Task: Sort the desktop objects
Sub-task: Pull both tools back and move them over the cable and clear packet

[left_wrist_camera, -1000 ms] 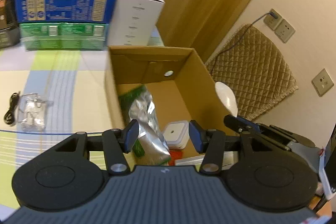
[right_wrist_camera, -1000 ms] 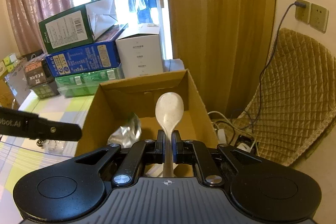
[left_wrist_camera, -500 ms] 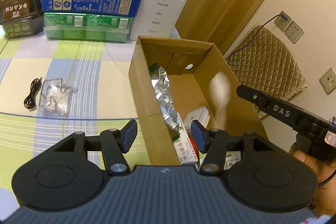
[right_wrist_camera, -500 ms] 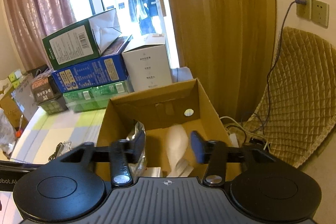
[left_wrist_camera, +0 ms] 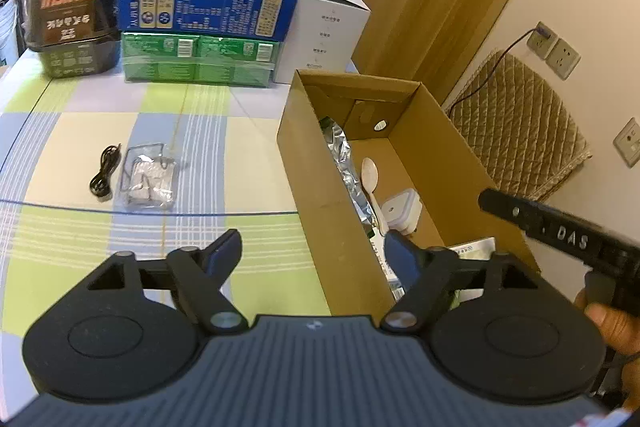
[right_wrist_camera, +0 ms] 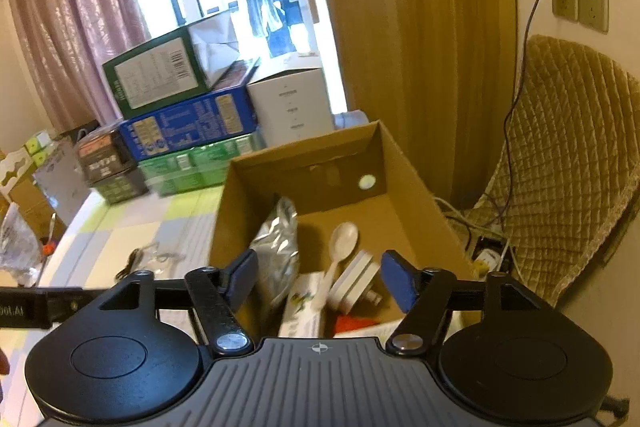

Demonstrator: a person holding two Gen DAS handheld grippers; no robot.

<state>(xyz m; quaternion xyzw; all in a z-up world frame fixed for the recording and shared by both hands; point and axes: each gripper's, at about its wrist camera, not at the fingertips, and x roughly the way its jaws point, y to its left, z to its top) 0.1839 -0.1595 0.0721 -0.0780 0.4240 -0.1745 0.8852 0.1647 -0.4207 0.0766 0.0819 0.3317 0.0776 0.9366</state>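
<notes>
Inside the one cardboard box (right_wrist_camera: 404, 163) lies one white spoon (right_wrist_camera: 340, 247); one cable (left_wrist_camera: 105, 173) and one clear bag (left_wrist_camera: 149, 177) rest mid-tabletop (left_wrist_camera: 240, 131). Both grippers' jaws gape wide, empty.

"DAS" on the right hand-held gripper (left_wrist_camera: 568, 237); upside-down "HONGLI" on the dark box (left_wrist_camera: 72, 23)

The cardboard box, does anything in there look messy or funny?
A bit. In the cardboard box, the white spoon lies slanted, its handle propped on the small white container. The silver foil bag is crumpled against the left wall.
</notes>
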